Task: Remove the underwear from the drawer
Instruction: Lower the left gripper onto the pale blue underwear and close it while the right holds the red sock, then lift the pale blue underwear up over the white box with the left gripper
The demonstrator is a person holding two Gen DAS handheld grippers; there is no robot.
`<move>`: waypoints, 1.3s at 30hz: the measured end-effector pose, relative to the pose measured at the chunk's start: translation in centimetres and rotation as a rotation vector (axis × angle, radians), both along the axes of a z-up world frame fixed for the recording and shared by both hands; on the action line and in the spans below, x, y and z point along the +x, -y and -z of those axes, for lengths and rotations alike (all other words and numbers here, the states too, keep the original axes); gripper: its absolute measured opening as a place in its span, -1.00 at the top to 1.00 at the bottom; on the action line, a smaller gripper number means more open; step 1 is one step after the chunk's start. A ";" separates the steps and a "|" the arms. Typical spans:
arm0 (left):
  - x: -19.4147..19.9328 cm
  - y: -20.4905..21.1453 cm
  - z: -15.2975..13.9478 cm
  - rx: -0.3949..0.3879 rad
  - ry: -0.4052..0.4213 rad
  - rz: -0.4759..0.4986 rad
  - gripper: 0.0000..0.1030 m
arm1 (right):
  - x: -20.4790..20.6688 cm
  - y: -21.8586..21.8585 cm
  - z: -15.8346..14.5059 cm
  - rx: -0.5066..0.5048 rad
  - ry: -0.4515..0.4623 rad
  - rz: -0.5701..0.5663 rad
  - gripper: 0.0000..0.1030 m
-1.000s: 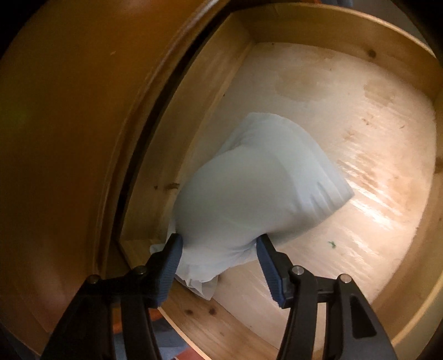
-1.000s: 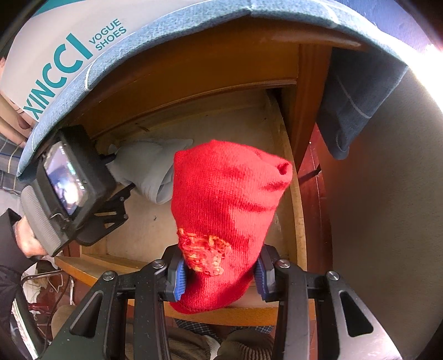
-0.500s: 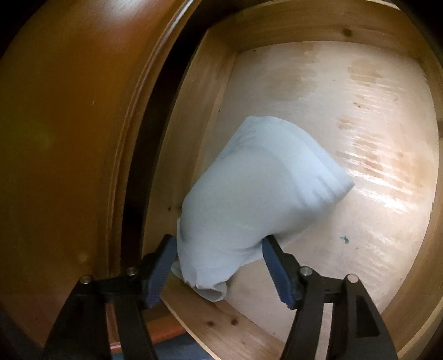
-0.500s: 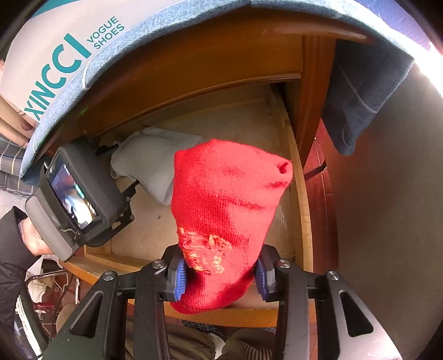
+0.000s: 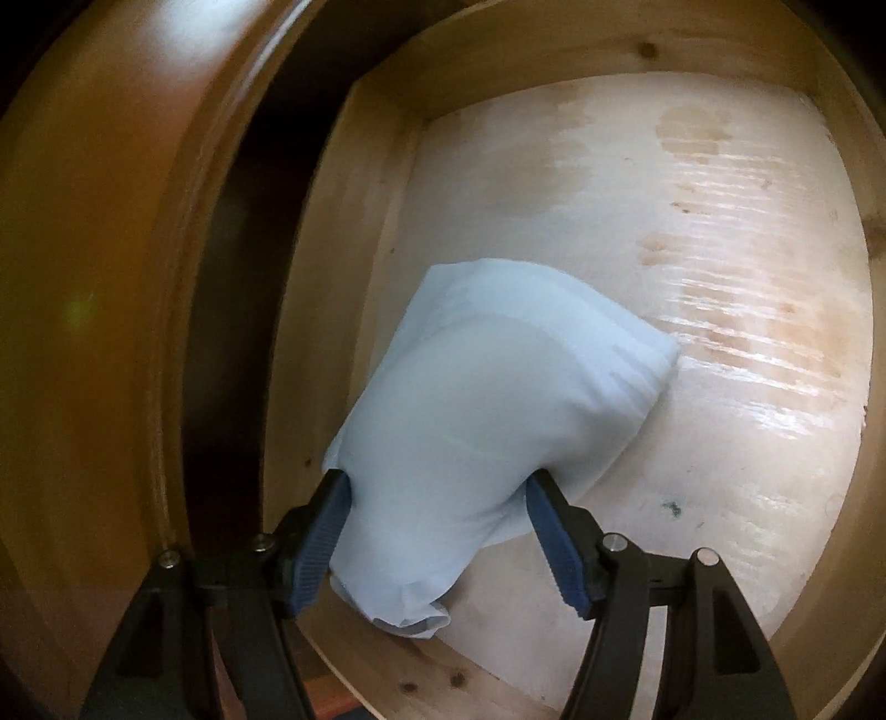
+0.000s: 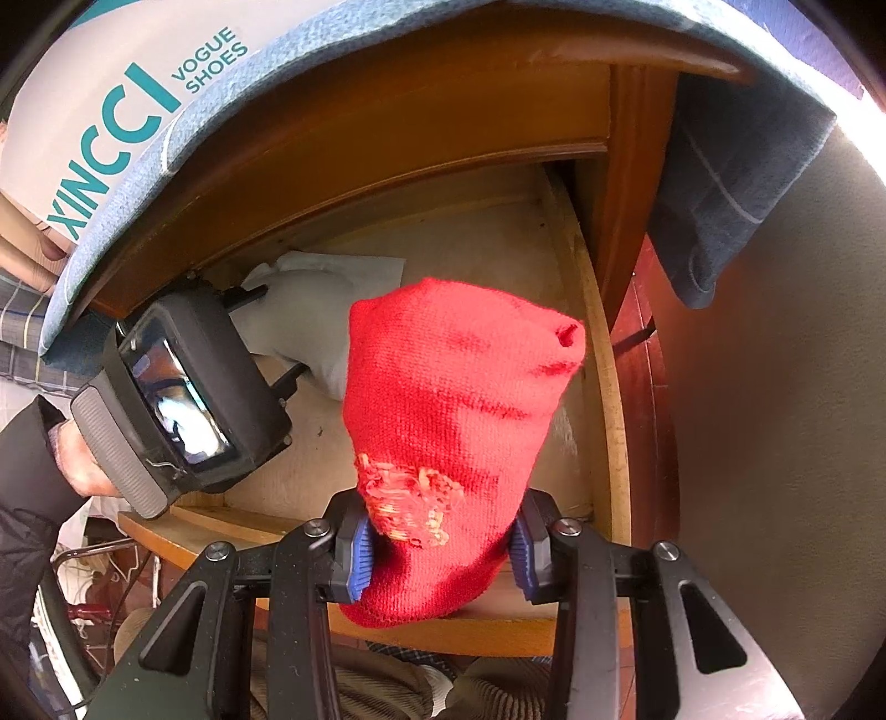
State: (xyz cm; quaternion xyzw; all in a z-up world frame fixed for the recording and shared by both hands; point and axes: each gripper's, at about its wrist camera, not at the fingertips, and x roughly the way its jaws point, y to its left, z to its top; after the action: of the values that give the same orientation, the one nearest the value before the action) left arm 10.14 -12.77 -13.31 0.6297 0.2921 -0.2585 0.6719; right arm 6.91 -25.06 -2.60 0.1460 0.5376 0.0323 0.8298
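Observation:
My left gripper (image 5: 437,531) is shut on a pale blue-white piece of underwear (image 5: 487,421) and holds it over the left side of the open wooden drawer (image 5: 653,52). The same garment (image 6: 310,315) and the left gripper body (image 6: 183,399) show in the right wrist view. My right gripper (image 6: 437,545) is shut on a red knitted garment (image 6: 454,410) with an orange frayed patch, held above the drawer's front edge (image 6: 232,526). The drawer bottom (image 5: 692,266) is bare pale plywood.
The cabinet's curved wooden front (image 5: 111,277) rises left of the drawer. A white XINCCI shoe box (image 6: 111,99) on blue cloth (image 6: 736,183) sits on top of the cabinet. A wall (image 6: 786,443) stands to the right.
The left gripper has lifted and pulled the pale underwear slightly back and left, more of the drawer bottom shows. The right gripper keeps holding the red garment almost still.

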 end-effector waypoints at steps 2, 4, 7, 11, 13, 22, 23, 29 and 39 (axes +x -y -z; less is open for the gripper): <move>0.2 -0.2 0.2 -0.002 -0.018 0.008 -0.31 | 0.1 0.0 0.1 0.003 -0.002 -0.002 0.29; 0.8 0.0 0.5 -0.010 -0.062 -0.013 -0.24 | 0.2 -0.1 0.1 0.002 -0.002 -0.002 0.29; 2.0 0.5 0.0 -0.032 -0.158 -0.066 0.32 | 0.3 -0.2 0.0 0.004 -0.003 -0.004 0.29; 1.8 0.1 0.2 -0.011 -0.179 -0.094 0.72 | 0.4 -0.2 0.1 0.008 -0.002 -0.002 0.29; 1.8 0.0 0.1 -0.011 -0.202 -0.115 0.77 | 0.4 -0.3 0.1 0.007 -0.002 -0.003 0.29; 1.2 -1.6 -5.1 -0.159 -0.350 -0.230 0.80 | 0.4 -0.3 0.2 0.020 0.003 -0.002 0.29; 1.1 -1.9 -5.5 -0.173 -0.368 -0.242 0.80 | 0.4 -0.2 0.2 0.023 0.003 -0.002 0.29; -0.4 -3.8 -7.7 -0.255 -0.404 -0.318 0.81 | 0.3 0.0 0.3 0.027 0.006 -0.003 0.29; -0.6 -7.5 -11.8 -0.438 -0.428 -0.447 0.82 | 0.2 -0.1 0.1 0.022 0.011 -0.006 0.29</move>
State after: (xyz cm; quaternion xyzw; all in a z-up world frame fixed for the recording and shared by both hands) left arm 9.59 -5.28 -1.49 0.3235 0.4937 -0.2874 0.7543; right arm 7.11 -24.94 -2.68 0.1532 0.5330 0.0412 0.8311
